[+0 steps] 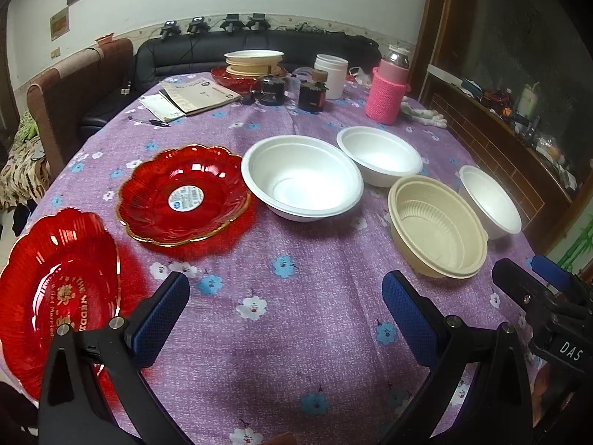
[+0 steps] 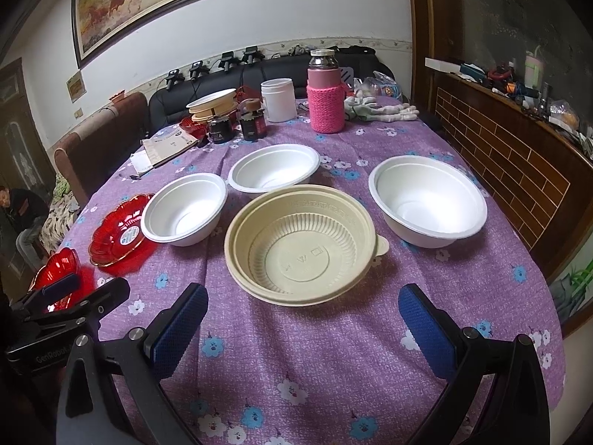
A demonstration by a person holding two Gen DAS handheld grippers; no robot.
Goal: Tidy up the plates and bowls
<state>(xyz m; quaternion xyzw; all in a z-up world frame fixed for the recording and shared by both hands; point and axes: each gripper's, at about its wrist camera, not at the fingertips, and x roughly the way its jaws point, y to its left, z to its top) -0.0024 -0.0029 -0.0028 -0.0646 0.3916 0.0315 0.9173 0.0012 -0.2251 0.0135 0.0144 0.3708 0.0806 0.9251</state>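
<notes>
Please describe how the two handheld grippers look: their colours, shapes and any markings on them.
Both are black frames with two fingers carrying blue, textured pads and silver round screws at the joints. The left gripper shows a partly hidden white "GenRobot" marking in the right wrist view. The right gripper shows white "DAS" lettering in the left wrist view. No cables or sleeves are visible.

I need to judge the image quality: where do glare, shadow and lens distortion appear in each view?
Left wrist view: glare spots on the scalloped red glass plate; the round table with purple floral cloth bulges from fisheye; corners are dark. Right wrist view: the open right gripper casts soft shadows on the cloth; the ribbed beige plastic bowl stays sharp.
</notes>
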